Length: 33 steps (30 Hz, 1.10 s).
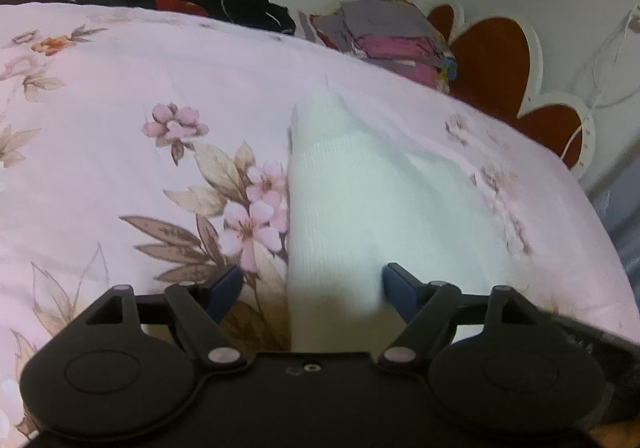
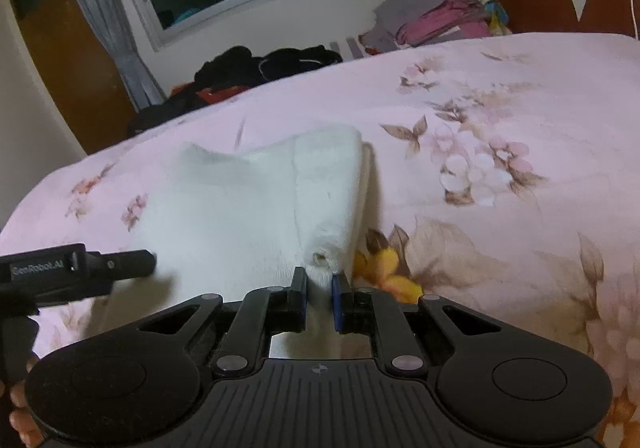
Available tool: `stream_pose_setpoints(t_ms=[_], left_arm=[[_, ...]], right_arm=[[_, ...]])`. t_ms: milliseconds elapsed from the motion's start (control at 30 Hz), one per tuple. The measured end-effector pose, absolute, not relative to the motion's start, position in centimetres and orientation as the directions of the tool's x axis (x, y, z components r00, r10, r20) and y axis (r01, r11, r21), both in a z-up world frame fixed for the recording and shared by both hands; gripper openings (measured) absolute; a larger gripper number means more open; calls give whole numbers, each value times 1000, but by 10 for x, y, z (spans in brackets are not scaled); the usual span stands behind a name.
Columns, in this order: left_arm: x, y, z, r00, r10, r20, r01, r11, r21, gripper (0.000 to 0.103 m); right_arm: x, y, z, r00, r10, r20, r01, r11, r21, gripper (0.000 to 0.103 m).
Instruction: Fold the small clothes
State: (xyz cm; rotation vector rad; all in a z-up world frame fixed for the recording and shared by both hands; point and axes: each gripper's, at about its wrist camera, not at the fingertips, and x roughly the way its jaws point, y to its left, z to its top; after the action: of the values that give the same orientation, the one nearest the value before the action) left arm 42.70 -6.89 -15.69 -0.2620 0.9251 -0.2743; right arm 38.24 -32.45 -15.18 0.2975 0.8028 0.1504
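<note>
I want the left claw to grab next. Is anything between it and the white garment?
Nothing visible. The left claw stands open with the white garment already between its fingers, on the floral bedspread.

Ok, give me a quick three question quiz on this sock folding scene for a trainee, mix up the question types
1. True or false: the right claw is shut on the white sock.
2. Multiple choice: how does the left claw stand? A) shut on the sock B) open, with the sock's near end between its fingers C) out of view
3. Fill in: behind the floral bedcover, beside the red headboard, lies a ____ of folded clothes.

Key: 1 true; 2 B; 3 stack
</note>
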Motion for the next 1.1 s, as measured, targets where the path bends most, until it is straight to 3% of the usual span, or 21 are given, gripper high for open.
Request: stream_pose_setpoints(t_ms=[367, 800, 967, 1100], left_arm=[[399, -66, -156, 512, -364, -778, 205, 931, -301, 77], [336, -67, -156, 494, -346, -798, 361, 916, -173, 77], [350, -60, -146, 460, -370, -807, 315, 918, -241, 75], [369, -52, -137, 473, -400, -785, 238, 916, -323, 76]], right_arm=[[334, -334, -144, 639, 326, -697, 15, 900, 435, 12], [286, -332, -156, 582, 319, -748, 51, 904, 425, 12], [291, -332, -145, 570, 312, -760, 30, 917, 399, 12], [302, -340, -125, 650, 302, -698, 28, 908, 419, 12]])
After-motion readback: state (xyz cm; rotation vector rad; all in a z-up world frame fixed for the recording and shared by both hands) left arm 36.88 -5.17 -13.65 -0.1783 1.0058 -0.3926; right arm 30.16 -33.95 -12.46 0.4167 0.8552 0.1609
